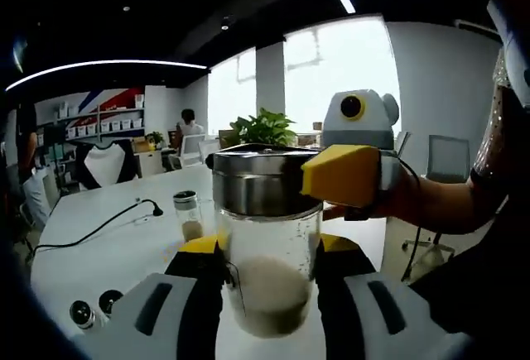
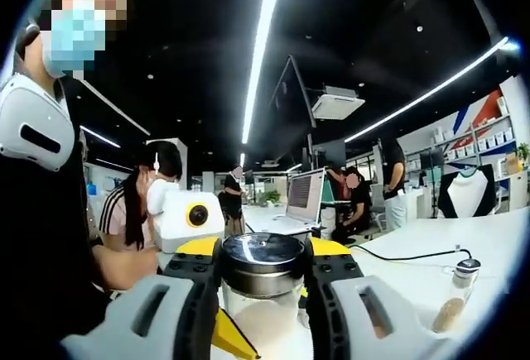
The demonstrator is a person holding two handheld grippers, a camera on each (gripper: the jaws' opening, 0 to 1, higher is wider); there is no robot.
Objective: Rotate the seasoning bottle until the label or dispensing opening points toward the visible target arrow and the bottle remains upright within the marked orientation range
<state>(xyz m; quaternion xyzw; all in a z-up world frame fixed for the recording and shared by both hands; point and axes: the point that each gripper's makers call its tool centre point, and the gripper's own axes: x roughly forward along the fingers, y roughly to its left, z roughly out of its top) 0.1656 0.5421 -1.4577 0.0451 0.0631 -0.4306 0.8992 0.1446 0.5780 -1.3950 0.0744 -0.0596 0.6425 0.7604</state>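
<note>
Pinching now: left gripper (image 1: 269, 273) clamps the bottle's (image 1: 267, 273) glass, right gripper (image 2: 263, 281) squeezes its lid (image 2: 263, 262) (bottle upright).

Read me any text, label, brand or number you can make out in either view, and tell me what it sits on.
No text is readable anywhere.
Seasoning bottle: clear glass, steel lid, no label legible; left gripper and right gripper both clamp it.
Small bottle on the table: nothing legible.
Laptop screen: too blurred.
Shelf boxes: too small.
</note>
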